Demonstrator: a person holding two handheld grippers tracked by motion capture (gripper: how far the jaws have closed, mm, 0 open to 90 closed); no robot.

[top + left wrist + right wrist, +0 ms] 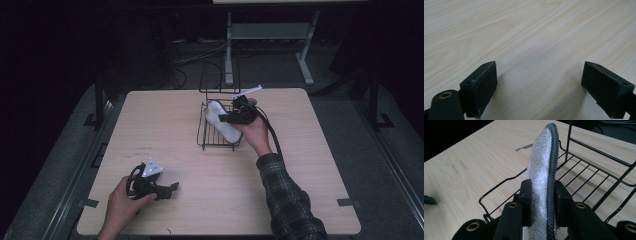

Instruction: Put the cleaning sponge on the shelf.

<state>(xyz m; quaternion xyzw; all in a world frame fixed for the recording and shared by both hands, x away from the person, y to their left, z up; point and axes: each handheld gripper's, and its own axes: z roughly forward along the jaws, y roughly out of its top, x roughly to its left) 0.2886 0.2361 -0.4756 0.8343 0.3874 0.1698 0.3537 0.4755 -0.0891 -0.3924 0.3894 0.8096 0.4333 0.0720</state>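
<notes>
Our right gripper [541, 195] is clamped on the insole [541, 167], one pad on its fuzzy white face, the other against its dark stitched edge. We hold the insole on edge, running away from the jaws, over the wire rack [584, 173]. Our left gripper [539, 87] rests low over the bare table [529, 37], jaws wide apart with nothing between them, well apart from the rack.

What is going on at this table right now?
A person works with a gripper in each hand. The right gripper is shut on a fluffy white insole with a dark edge, holding it on edge over the black wire rack on the wooden table. The left gripper rests low over bare tabletop near the person, jaws open and holding nothing.
</notes>
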